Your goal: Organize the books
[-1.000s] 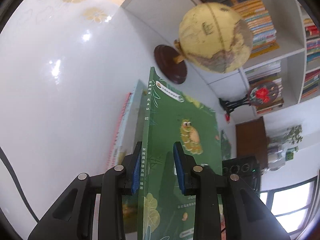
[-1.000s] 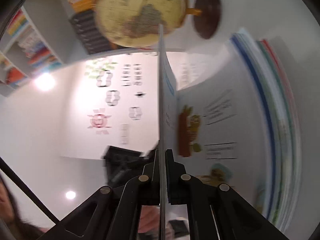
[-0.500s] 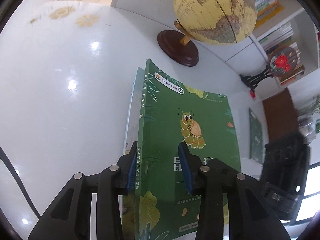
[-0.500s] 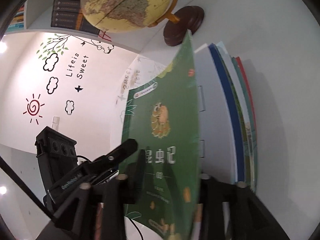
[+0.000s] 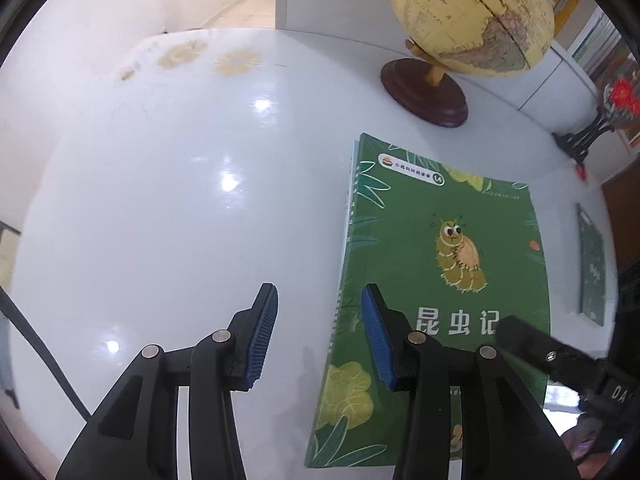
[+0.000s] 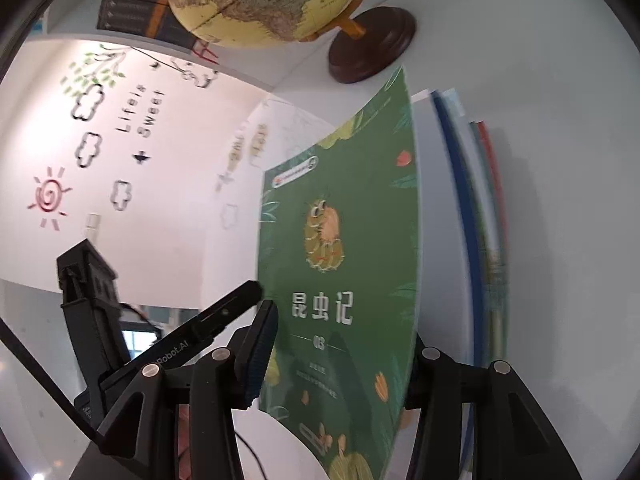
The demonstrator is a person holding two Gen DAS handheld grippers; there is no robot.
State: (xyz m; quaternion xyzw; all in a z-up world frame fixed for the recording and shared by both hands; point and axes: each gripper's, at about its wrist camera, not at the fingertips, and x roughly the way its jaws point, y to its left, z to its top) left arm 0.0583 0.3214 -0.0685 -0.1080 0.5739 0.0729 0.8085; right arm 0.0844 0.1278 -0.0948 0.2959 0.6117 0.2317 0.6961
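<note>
Left jaws: the left gripper (image 5: 316, 336) has its two black fingers with blue ribbed pads (image 5: 262, 340) spread and still opening; only bare table shows in the gap, and the right-hand finger lies over the near left edge of the book without pinching it.
Right jaws: the right gripper (image 6: 340, 352) is spread and opening; the book's near end sits between its fingers, the left pad (image 6: 260, 356) just beside the cover. The right finger is hidden behind the book, so contact there cannot be told.
Book: a green paperback with a cartoon caterpillar and white Chinese title (image 5: 444, 280) lies cover-up on top of a stack, near right of the table. In the right wrist view its cover (image 6: 340, 248) appears tilted and slightly blurred.
Stack: thin books with blue, green and red edges (image 6: 476, 216) lie under the paperback, showing along its right side.
Table: glossy white round tabletop (image 5: 180, 208), bare to the left of the book.
Globe: yellow globe on a dark wooden round base (image 5: 472, 16), far from the book, apart from it.
Second book: a dark green one (image 5: 592, 264) at the table's right edge, well apart.
</note>
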